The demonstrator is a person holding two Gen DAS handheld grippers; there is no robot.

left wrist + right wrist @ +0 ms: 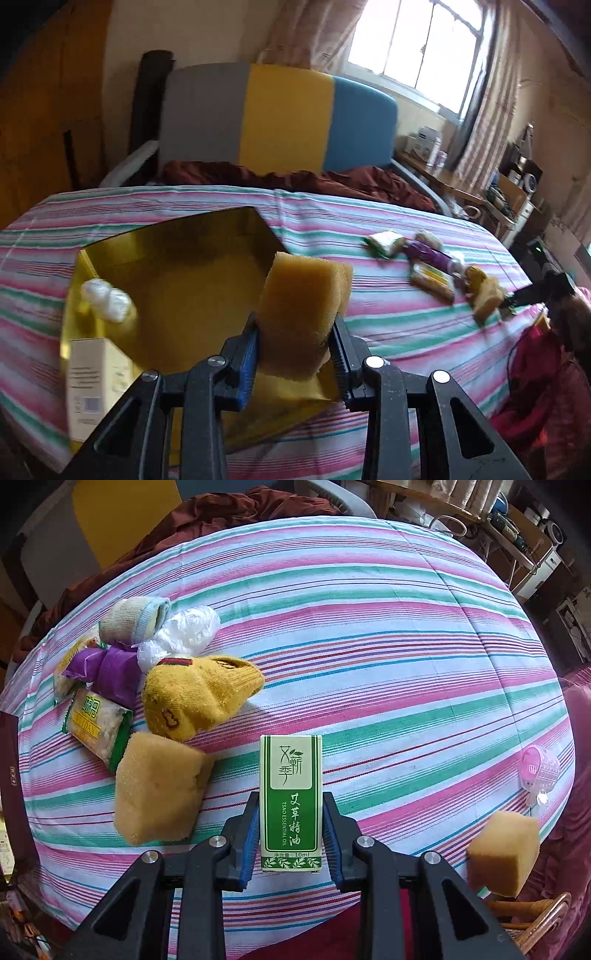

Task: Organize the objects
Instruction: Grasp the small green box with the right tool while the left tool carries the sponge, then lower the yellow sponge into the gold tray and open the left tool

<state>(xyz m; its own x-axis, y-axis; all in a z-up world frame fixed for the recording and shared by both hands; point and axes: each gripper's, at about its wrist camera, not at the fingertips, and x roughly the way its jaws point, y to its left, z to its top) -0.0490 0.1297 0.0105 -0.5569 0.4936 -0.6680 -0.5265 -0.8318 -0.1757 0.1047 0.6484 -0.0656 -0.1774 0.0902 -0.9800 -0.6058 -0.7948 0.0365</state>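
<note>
The left gripper (295, 354) holds a yellow sponge (301, 314) tight between its pads, and the sponge stands up just in front of the fingers. Directly ahead of it and a little to its left lies the gold box (177, 280), open, with a white crumpled bag (107, 301) and a white carton (96, 384) already inside.

The right gripper (290, 830) is closed on a green essential oil carton (290, 801), which lies on the striped bedsheet (406, 664). To its left is a second sponge (159, 786), and beyond that a yellow sock (195, 698) and a snack packet (98, 727).

I think the sponge goes into the box now. It is good to bring it over the free floor of the box, away from the bag, and open the jaws only when it is low. The sponge is soft and can spring out.
</note>
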